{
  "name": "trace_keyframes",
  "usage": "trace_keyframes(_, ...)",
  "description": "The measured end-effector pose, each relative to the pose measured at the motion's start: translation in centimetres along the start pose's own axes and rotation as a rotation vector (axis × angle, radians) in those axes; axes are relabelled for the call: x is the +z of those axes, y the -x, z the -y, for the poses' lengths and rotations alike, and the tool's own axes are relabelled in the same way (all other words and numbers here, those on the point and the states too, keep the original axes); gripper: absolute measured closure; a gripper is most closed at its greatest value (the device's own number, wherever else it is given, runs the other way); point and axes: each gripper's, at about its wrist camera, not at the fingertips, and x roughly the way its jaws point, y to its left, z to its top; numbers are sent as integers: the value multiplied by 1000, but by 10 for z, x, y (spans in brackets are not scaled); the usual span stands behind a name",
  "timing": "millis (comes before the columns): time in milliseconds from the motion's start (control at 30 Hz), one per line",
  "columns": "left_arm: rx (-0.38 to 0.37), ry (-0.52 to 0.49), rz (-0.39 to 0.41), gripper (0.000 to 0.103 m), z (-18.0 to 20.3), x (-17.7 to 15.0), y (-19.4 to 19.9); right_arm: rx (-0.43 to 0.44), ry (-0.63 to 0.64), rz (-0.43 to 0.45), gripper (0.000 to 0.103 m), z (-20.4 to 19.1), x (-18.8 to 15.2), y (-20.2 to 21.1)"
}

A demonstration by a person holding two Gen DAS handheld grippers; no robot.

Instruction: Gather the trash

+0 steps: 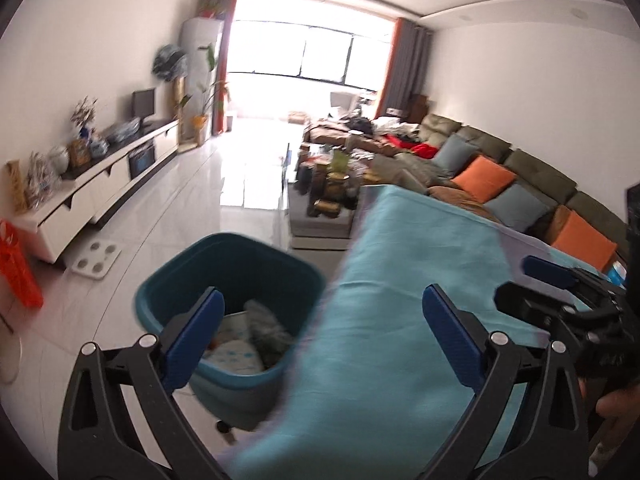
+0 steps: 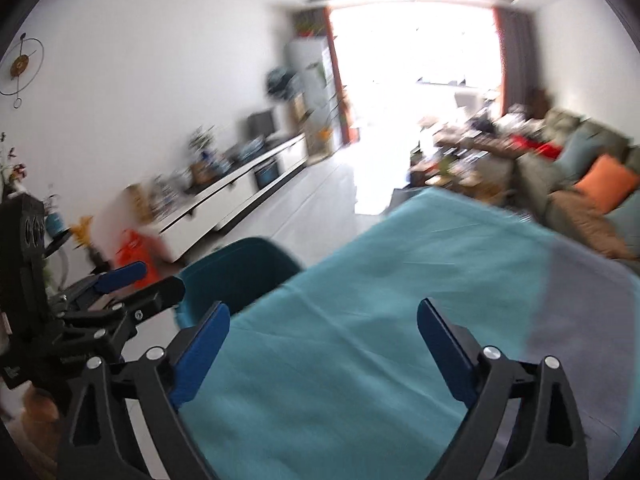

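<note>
**Currently: both grippers open above the table edge, bin beside it**

Currently the left gripper [image 1: 320,316] has its two blue-padded fingers spread wide apart, with nothing between them. Its left finger [image 1: 196,332] shows in front of the teal trash bin [image 1: 224,268], and its right finger [image 1: 452,332] shows over the turquoise tablecloth [image 1: 400,320]. The bin stands on the white tiled floor [image 1: 192,200], just beside the left edge of the cloth-covered table. Inside the bin lie a dark crumpled item [image 1: 268,332] and pale, patterned material [image 1: 236,356]; blur prevents closer identification.

The right gripper [image 2: 322,340] is likewise spread wide and holds nothing. Both its fingers show over the turquoise tablecloth [image 2: 360,320]. In the right wrist view the bin [image 2: 236,272] appears at the table's left edge, partly hidden by the cloth. The left gripper [image 2: 132,280] is visible at the left of this view, near the bin; the right gripper [image 1: 560,280] appears at the right of the left wrist view, above the cloth.

Background items: a white TV cabinet [image 1: 100,184] along the left wall, an orange bag [image 1: 18,268] and a white bathroom scale [image 1: 96,260] on the floor, a cluttered coffee table [image 1: 328,188], and a green sofa [image 1: 532,168] carrying orange and blue cushions.
</note>
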Motion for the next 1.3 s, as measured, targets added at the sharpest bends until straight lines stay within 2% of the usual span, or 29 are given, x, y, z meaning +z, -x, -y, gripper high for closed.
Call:
trace_keyframes(233,-73,-86,52,5,68,-7,4,-207,-73,90,7,45,-35,67)
trace_keyframes(533,-99,-142,140,5,111,-8,13,-350,-195,170,7,83,-64,116)
trace_keyframes(800,-108,-173,184,5,131,-13,21,-406,-197,216,7,85,-70,132)
trace_keyframes(1033,-122,-208,212,5,147,-16,25,-466,-198,303,7,82,-78,148)
trace_keyframes(1300,-145,-218,224,5,160,-16,29,-473,-219,294,7,87,-84,155)
